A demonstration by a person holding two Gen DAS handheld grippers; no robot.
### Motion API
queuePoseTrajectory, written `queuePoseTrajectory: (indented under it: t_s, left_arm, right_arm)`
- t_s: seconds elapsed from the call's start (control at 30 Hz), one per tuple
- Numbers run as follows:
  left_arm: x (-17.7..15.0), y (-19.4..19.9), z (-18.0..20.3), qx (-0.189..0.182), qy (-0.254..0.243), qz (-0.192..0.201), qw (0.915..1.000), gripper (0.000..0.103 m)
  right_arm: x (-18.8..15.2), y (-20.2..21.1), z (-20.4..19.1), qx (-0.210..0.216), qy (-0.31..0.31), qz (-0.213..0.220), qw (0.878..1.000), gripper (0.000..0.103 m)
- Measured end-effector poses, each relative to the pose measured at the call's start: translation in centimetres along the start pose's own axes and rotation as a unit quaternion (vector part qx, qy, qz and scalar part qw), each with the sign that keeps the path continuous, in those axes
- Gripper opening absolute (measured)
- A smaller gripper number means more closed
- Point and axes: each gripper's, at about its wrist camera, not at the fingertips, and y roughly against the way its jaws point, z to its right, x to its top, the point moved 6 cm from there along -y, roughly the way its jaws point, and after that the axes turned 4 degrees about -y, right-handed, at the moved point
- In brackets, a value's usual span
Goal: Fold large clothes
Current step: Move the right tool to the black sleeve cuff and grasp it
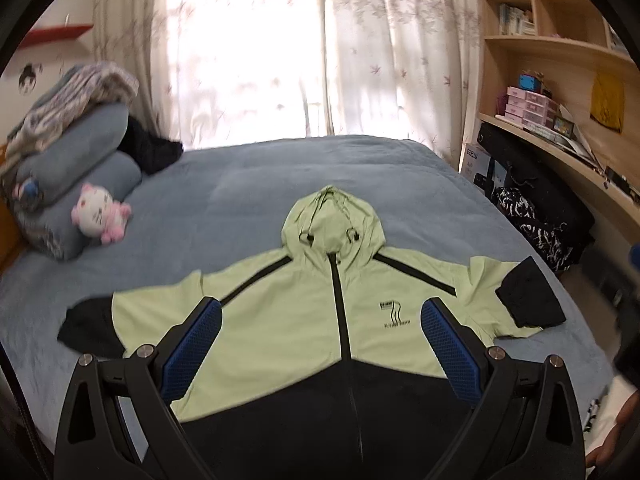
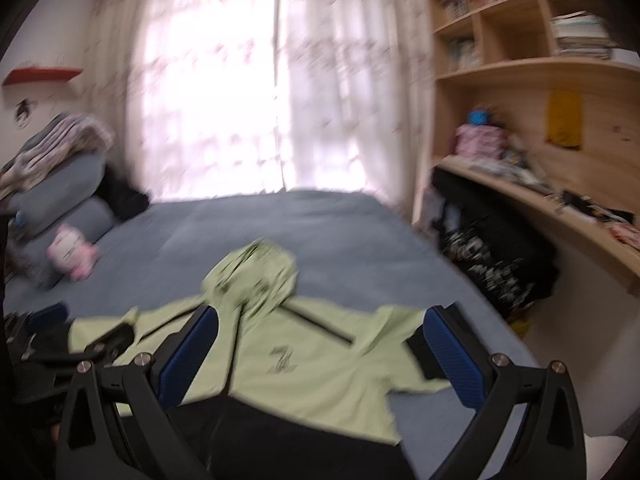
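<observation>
A light green hooded jacket (image 1: 280,320) with black cuffs, black hem and a black zip lies flat, front up, on the blue bed (image 1: 240,184), hood pointing to the window. Both sleeves are spread out sideways. My left gripper (image 1: 320,308) is open and empty above the jacket's lower chest. My right gripper (image 2: 320,316) is open and empty above the jacket (image 2: 312,368), toward its right sleeve (image 2: 416,352). The right wrist view is blurred. The left gripper's body (image 2: 104,340) shows at the left edge of that view.
Blue pillows (image 1: 80,168) with a folded blanket and a pink-and-white plush toy (image 1: 100,216) lie at the bed's left end. A wooden desk and shelves (image 1: 560,80) stand on the right, with black bags (image 1: 532,216) between desk and bed. Curtains (image 1: 280,48) hang behind.
</observation>
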Motion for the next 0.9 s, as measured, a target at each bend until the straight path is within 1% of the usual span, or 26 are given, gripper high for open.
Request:
queuePoseTrajectory:
  t_s: [0.07,0.1,0.17,0.3,0.37,0.47,0.53,0.57,0.63,0.67,0.7,0.8,0.87,0.9]
  left_arm:
    - [0.5,-1.0,1.0,-0.006,-0.007,0.003,0.9999,0.099]
    - [0.7,-1.4,1.5,-0.013,-0.008,0.003,0.9999,0.099]
    - [1.0,-2.8,2.6,-0.03,-0.007,-0.004,0.9995,0.099]
    - [1.4,-5.6,4.5,-0.052,-0.01,-0.021,0.9984,0.099]
    - [1.3,-7.2,5.6,-0.064,-0.012,-0.03,0.9974,0.099]
    - [1.2,-10.3,7.4,-0.056,-0.021,-0.041,0.9974,0.099]
    - [0.8,-12.4,8.6,-0.059,-0.023,-0.058,0.9963,0.099]
    - [0.6,-13.6,9.3,-0.067,-0.018,-0.066,0.9954,0.099]
    - [0.3,-15.6,10.6,-0.085,-0.006,-0.073,0.9936,0.099]
    - [0.1,-16.2,11.0,-0.088,-0.002,-0.074,0.9934,0.099]
    - [-0.1,-17.4,11.8,-0.089,0.001,-0.075,0.9932,0.099]
    - [-0.4,-19.7,13.8,-0.09,-0.005,-0.073,0.9932,0.099]
    - [-0.8,-21.5,15.3,-0.087,-0.014,-0.078,0.9931,0.099]
    - [-0.9,-22.1,15.9,-0.085,-0.017,-0.081,0.993,0.099]
  right_arm:
    - [0.7,-0.3,1.2,-0.032,-0.003,0.04,0.999,0.103]
    - [0.9,-0.4,1.4,-0.039,-0.004,0.049,0.998,0.103]
    - [1.0,-1.6,2.2,-0.042,-0.006,0.046,0.998,0.103]
    - [0.1,-4.1,3.9,-0.037,-0.018,0.021,0.999,0.103]
    - [-0.5,-5.5,5.0,-0.033,-0.038,0.013,0.999,0.103]
    - [-1.2,-7.8,6.6,-0.043,-0.056,-0.001,0.997,0.103]
    - [-2.2,-9.8,7.9,-0.06,-0.063,-0.016,0.996,0.103]
    - [-2.8,-11.1,8.8,-0.073,-0.073,-0.024,0.994,0.103]
    - [-3.8,-13.1,10.4,-0.097,-0.09,-0.039,0.99,0.103]
    - [-4.7,-14.7,11.5,-0.11,-0.1,-0.053,0.987,0.103]
    - [-5.4,-15.8,12.3,-0.118,-0.107,-0.066,0.985,0.103]
    - [-8.0,-19.4,15.4,-0.142,-0.138,-0.103,0.975,0.103]
    - [-9.8,-21.4,17.4,-0.168,-0.144,-0.122,0.968,0.103]
    - [-10.4,-22.1,18.1,-0.174,-0.145,-0.131,0.965,0.103]
